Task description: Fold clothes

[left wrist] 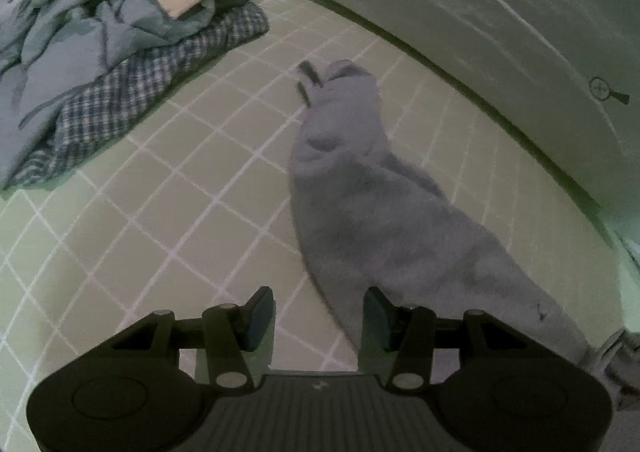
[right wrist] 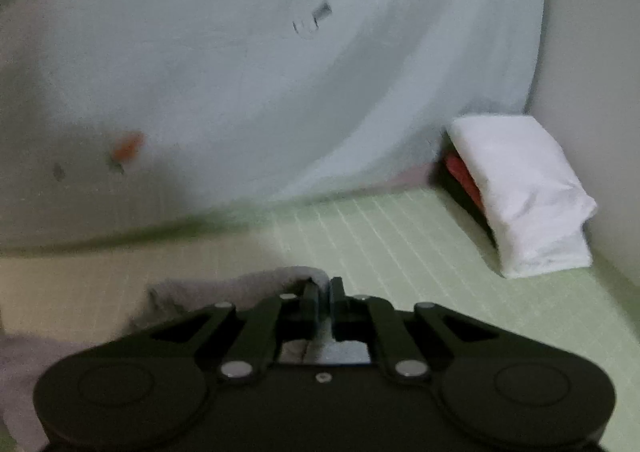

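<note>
The right hand-held gripper (right wrist: pixel 323 294) is clenched on one end of a grey garment (left wrist: pixel 360 204), its fingers pinched together with a fold of the grey cloth between them. In the left wrist view that pinched end shows at the far tip of the garment, which runs back as a long, rumpled strip toward the left hand-held gripper (left wrist: pixel 318 318). That gripper is released, fingers spread, hovering just above the near part of the strip with one finger over the cloth and nothing held.

My reading is that this garment is being drawn out or brought over for a fold. The next move likely calls for the left hand-held gripper to take the near end, so both ends are controlled.

The garment lies on a pale green checked sheet (left wrist: pixel 168 236), seemingly a bed. Beyond the garment to the left sits a loose pile of clothes (left wrist: pixel 112 36); to its right, in the corner, a folded white cloth (right wrist: pixel 524 192) lies on something red. A pale patterned wall (right wrist: pixel 280 72) runs behind.
</note>
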`<control>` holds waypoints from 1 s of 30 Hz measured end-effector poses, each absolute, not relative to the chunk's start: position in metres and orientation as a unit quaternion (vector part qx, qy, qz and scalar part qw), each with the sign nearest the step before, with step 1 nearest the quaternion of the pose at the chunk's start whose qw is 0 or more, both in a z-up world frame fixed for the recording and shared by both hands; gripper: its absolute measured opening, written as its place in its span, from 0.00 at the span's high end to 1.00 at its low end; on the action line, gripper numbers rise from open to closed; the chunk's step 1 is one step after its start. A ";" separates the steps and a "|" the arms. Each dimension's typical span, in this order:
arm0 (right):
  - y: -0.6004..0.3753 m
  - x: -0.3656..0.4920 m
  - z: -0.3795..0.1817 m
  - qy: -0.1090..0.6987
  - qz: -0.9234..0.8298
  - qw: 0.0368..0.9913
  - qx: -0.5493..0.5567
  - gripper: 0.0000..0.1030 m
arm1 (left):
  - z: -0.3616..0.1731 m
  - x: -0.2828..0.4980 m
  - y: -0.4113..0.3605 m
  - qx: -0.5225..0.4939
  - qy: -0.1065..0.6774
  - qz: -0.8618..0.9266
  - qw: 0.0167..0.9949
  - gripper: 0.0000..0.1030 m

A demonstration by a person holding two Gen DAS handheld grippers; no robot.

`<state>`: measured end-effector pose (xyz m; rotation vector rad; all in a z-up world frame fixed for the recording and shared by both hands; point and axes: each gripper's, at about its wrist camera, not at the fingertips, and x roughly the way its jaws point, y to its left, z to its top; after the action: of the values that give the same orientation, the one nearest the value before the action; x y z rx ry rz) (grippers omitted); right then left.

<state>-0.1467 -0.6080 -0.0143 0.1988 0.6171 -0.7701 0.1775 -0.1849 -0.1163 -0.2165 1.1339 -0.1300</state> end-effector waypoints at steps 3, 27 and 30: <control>-0.618 -0.149 -0.025 0.330 -0.374 0.860 0.108 0.76 | -0.112 0.179 -0.189 -0.109 0.527 -0.064 0.840 0.50; -0.703 -0.119 -0.106 0.358 -0.360 0.754 0.417 0.37 | -0.137 0.244 -0.200 -0.189 0.540 -0.037 0.820 0.85; -0.708 -0.118 -0.104 0.339 -0.329 0.772 0.425 0.87 | -0.122 0.247 -0.201 -0.200 0.521 -0.052 0.828 0.87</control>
<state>-0.1182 -0.7076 -0.1043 0.9206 0.7358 -0.7137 0.2470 -0.2013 -0.1223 -0.4253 1.1067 -0.1102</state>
